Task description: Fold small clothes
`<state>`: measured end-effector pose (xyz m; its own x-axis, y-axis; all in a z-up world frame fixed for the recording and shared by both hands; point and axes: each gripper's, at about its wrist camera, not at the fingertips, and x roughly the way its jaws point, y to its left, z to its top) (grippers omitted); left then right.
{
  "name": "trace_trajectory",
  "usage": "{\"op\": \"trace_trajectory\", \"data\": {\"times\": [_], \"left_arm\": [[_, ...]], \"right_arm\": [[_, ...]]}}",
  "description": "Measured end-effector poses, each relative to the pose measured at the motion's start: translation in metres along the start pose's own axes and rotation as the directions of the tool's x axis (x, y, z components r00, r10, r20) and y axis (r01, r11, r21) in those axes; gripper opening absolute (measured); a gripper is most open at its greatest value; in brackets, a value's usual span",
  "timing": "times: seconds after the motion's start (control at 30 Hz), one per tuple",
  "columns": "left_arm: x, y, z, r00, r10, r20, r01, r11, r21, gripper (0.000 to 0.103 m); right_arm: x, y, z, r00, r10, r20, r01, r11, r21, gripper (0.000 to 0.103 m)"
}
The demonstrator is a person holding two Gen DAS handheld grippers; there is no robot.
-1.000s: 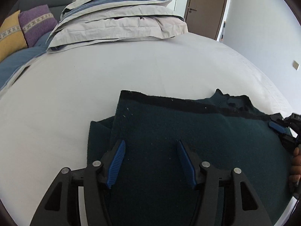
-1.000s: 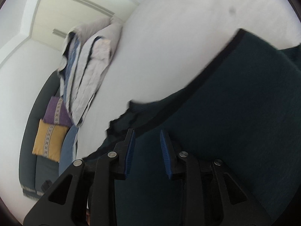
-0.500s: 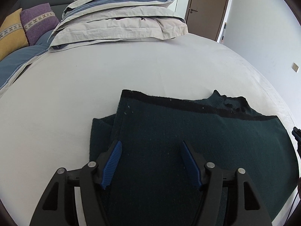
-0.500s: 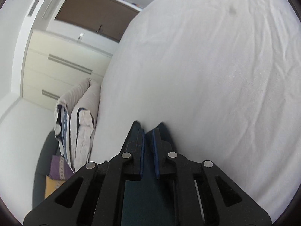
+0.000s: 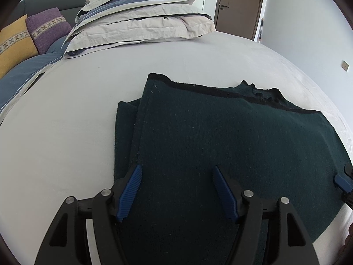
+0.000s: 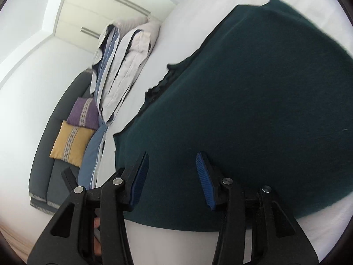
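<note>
A dark green garment (image 5: 220, 137) lies folded flat on the white bed (image 5: 77, 110), with a black hem along its far edge. My left gripper (image 5: 176, 170) hovers open over its near left part, with nothing between the blue pads. In the right wrist view the same garment (image 6: 253, 99) fills the middle. My right gripper (image 6: 172, 156) hangs over its near edge; its jaws are opening and no cloth is pinched between them. One right fingertip (image 5: 342, 183) shows at the right edge of the left wrist view, beside the garment.
A stack of folded grey and blue bedding (image 5: 141, 17) lies at the far side of the bed. A grey sofa with a purple cushion (image 5: 47, 28) and a yellow cushion (image 5: 15, 44) stands to the left. A brown door (image 5: 240, 4) is behind.
My right gripper, shut a second ago at the garment's far right hem, has let go, drawn back to the near edge and opened. The left gripper has drawn back a little and widened slightly.
</note>
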<state>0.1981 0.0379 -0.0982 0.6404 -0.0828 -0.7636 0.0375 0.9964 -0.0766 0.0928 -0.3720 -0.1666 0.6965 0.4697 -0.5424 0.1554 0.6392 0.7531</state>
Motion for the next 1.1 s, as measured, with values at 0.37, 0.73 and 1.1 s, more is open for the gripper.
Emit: {"op": "trace_trajectory", "data": {"times": [0.37,0.73,1.1], "left_arm": [[-0.003,0.004,0.000,1.000,-0.027,0.000,0.027,1.000,-0.014,0.070],[-0.038,0.099,-0.014,0.971,-0.235,-0.044,0.211,0.930,-0.300,0.070],[0.006,0.123,-0.022,0.791,-0.606,-0.081,0.483,0.700,-0.526,0.071]], "right_arm": [[-0.088,-0.023,-0.023,0.996,-0.080,0.051,0.080,0.997,-0.007,0.046],[-0.037,0.052,-0.045,0.994,0.031,-0.105,-0.046,0.988,-0.148,0.046],[0.007,0.081,-0.058,0.969,0.111,-0.219,-0.142,0.981,-0.132,0.046]]}}
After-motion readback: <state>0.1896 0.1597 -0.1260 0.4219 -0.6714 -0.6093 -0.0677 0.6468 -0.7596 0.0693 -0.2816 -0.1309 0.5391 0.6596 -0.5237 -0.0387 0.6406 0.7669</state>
